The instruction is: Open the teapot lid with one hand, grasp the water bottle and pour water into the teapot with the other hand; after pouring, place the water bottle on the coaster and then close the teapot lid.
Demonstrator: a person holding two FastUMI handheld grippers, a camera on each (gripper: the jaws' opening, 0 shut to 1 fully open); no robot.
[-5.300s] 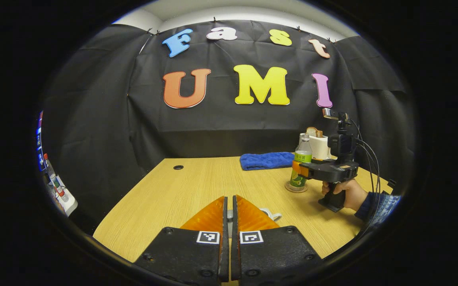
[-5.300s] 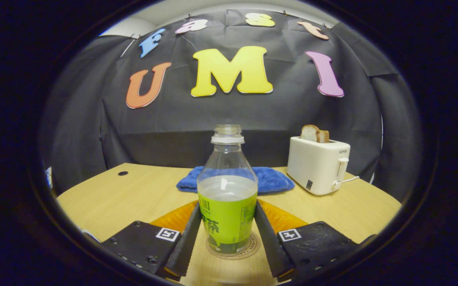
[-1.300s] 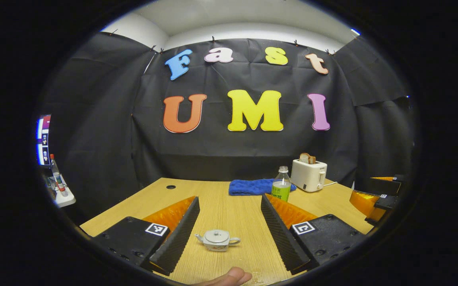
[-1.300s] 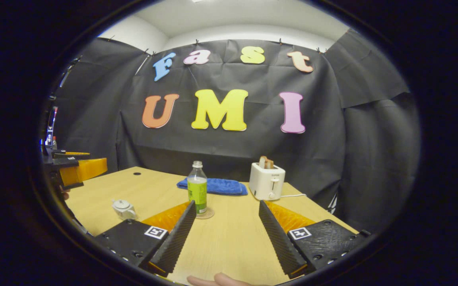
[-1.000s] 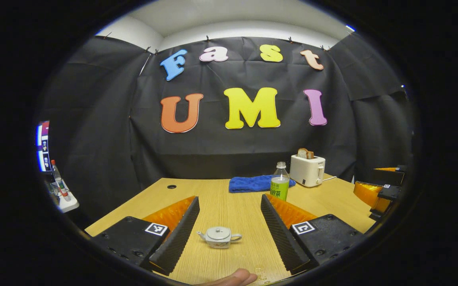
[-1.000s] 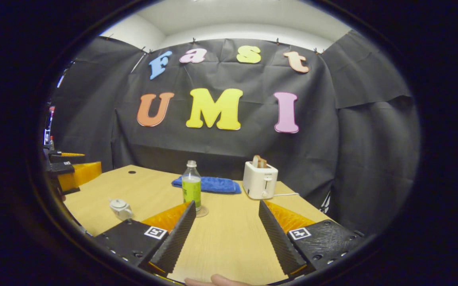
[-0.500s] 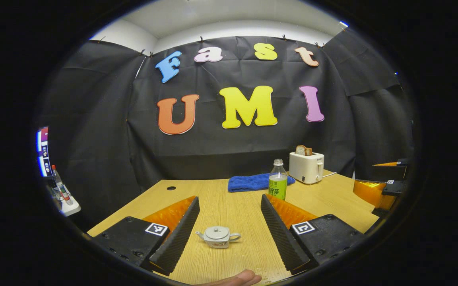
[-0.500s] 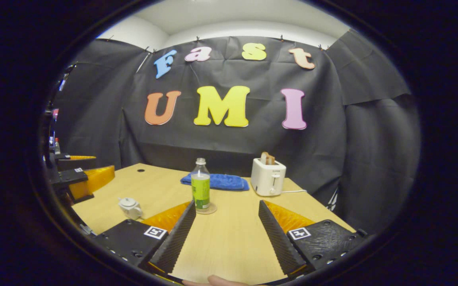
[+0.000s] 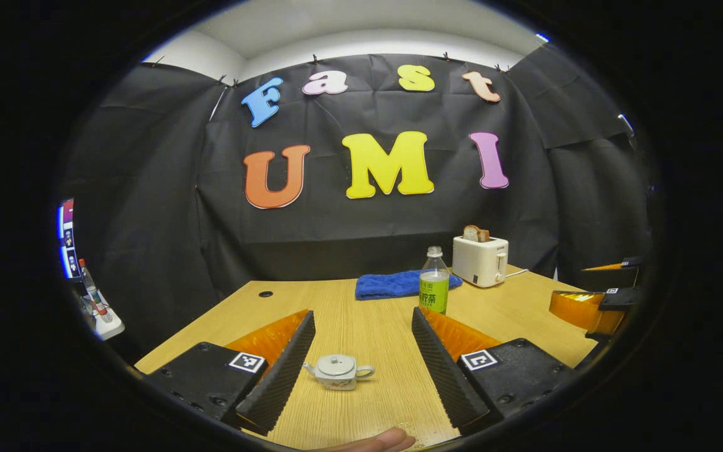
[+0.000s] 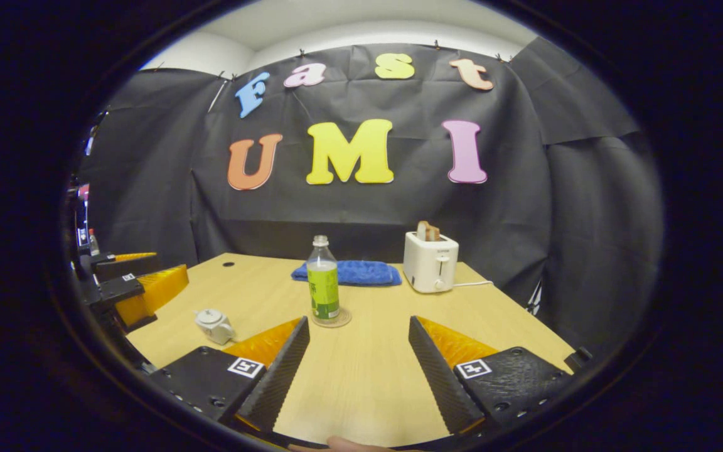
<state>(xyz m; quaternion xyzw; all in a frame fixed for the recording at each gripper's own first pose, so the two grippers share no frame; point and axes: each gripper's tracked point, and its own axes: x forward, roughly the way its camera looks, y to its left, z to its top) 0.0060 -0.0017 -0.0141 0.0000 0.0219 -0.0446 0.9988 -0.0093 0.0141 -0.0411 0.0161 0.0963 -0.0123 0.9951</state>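
Note:
A small white teapot [image 9: 337, 371] with its lid on stands on the wooden table [image 9: 368, 326], seen between the fingers of my open left gripper [image 9: 361, 361], which is held back from it. The same teapot [image 10: 214, 325] shows at the left in the right gripper view. A clear bottle with a green label [image 10: 323, 284] stands upright on a round coaster [image 10: 331, 321], a little ahead and left of my open right gripper [image 10: 357, 370]. The bottle [image 9: 433, 288] also shows in the left gripper view. Nothing sits between either gripper's fingers.
A blue cloth [image 10: 348, 272] lies at the back of the table beside a white toaster [image 10: 430, 260] holding bread. The other gripper [image 9: 594, 301] shows at the right edge of the left gripper view. A fingertip [image 9: 377, 441] shows at the near table edge.
Five seconds ago the left gripper was shut by the teapot and the right one stood open around the bottle. Both have since drawn back and stand open. Over the last second both drifted slightly.

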